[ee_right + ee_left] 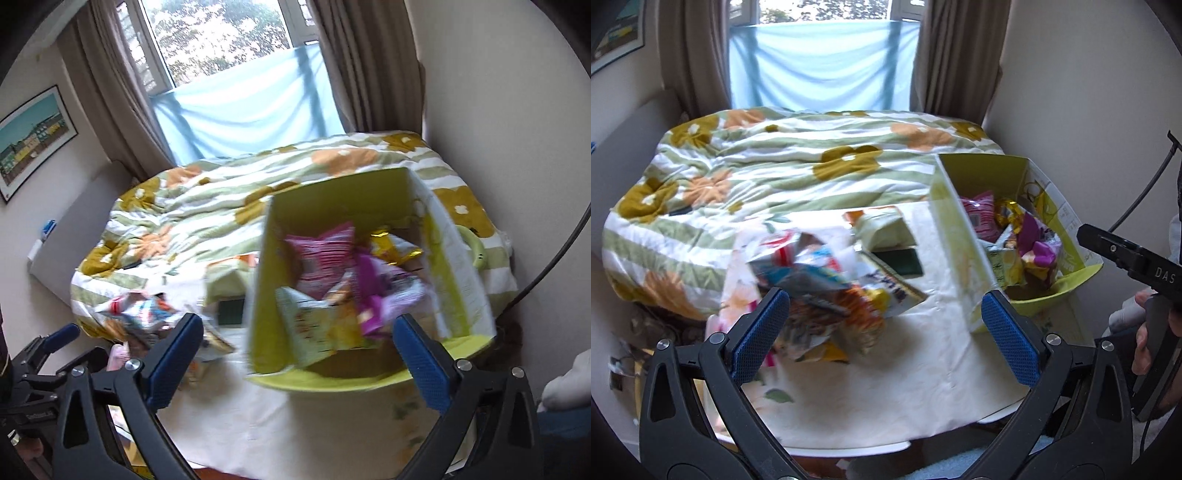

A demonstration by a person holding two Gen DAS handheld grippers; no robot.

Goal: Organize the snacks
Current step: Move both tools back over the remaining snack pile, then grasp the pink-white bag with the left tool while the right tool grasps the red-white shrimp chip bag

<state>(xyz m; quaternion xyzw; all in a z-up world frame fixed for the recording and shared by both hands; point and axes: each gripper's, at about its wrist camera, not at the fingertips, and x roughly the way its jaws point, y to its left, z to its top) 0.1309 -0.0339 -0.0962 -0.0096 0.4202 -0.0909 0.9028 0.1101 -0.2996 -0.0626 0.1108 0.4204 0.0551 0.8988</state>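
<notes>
While both grippers [884, 328] [299, 354] gape empty, the green box [369, 195] holds a pink packet [325, 254] and purple wrappers [373, 273]; beside it, loose snacks [820, 273].

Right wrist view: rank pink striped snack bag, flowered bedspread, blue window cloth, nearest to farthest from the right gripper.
From the right gripper:
1. Pink striped snack bag, inside the green box, just ahead.
2. Flowered bedspread, behind the box.
3. Blue window cloth, at the far wall.
</notes>
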